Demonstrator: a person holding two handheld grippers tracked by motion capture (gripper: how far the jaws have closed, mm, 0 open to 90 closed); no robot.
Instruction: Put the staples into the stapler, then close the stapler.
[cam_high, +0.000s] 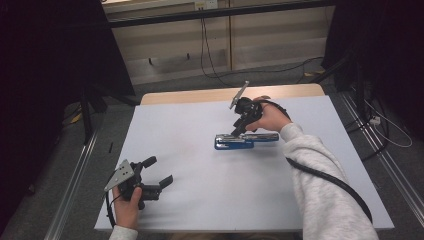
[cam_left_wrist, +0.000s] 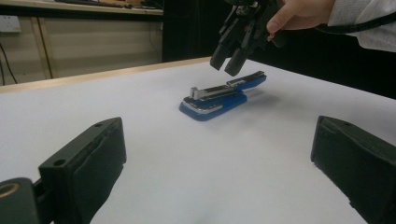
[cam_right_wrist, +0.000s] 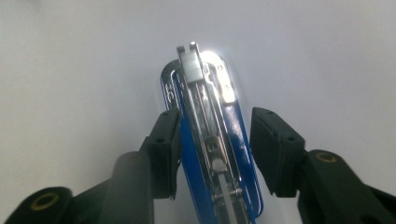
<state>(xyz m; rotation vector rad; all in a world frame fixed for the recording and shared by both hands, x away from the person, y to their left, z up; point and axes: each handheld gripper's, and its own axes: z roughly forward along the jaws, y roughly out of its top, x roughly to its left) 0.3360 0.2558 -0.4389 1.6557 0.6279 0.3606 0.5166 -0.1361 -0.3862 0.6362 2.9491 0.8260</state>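
blue stapler (cam_high: 246, 140) lies alone on the white table (cam_high: 190, 200), right gripper (cam_high: 239, 131) half-spread above, left gripper (cam_high: 156, 171) wide.

The stapler (cam_high: 246, 140) is blue with chrome metal parts. It lies flat on the white worktop (cam_high: 190, 200), about mid-width and nearer the far edge, lengthwise along that edge, its top arm swung open, staple channel exposed.

Light grey sleeve (cam_high: 320, 175), black cable (cam_high: 330, 180), 2 black tools with grey plates.
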